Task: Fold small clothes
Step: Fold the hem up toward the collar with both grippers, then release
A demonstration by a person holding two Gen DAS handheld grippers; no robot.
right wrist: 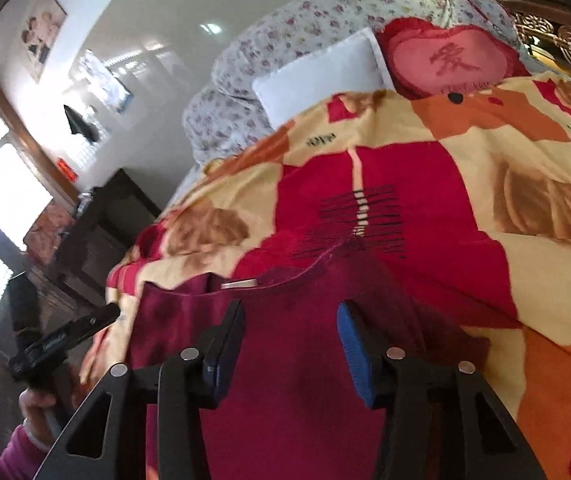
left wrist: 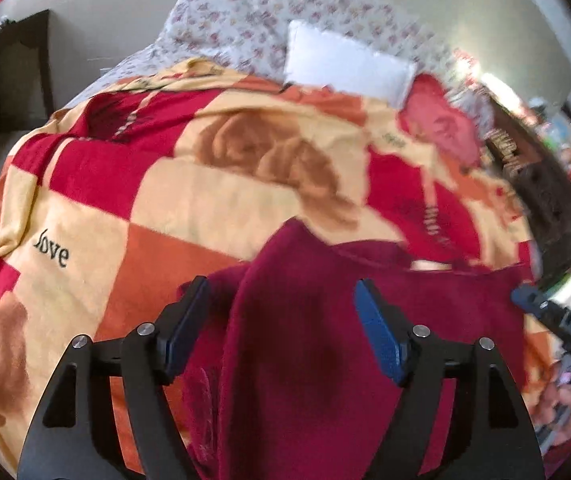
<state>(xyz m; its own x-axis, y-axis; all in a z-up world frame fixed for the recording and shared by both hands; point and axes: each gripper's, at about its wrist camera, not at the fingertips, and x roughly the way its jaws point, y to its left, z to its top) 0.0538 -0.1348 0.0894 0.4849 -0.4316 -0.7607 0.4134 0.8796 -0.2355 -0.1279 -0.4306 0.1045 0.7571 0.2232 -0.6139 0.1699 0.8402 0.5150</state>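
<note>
A dark maroon garment (left wrist: 305, 340) lies on a red, orange and cream blanket (left wrist: 165, 208) on a bed. My left gripper (left wrist: 281, 312) is open, its blue-padded fingers spread just above the garment's left part. My right gripper (right wrist: 289, 332) is open above the garment (right wrist: 285, 360), near its neckline with a pale label (right wrist: 239, 283). Neither holds cloth. The right gripper's tip shows at the right edge of the left wrist view (left wrist: 549, 312); the left gripper shows at the left of the right wrist view (right wrist: 65, 336).
A white pillow (left wrist: 345, 64), a red heart cushion (right wrist: 449, 60) and a floral quilt (left wrist: 245, 20) lie at the bed's far end. A dark cabinet (right wrist: 101, 224) stands beside the bed. A carved wooden headboard (left wrist: 545, 184) is at the right.
</note>
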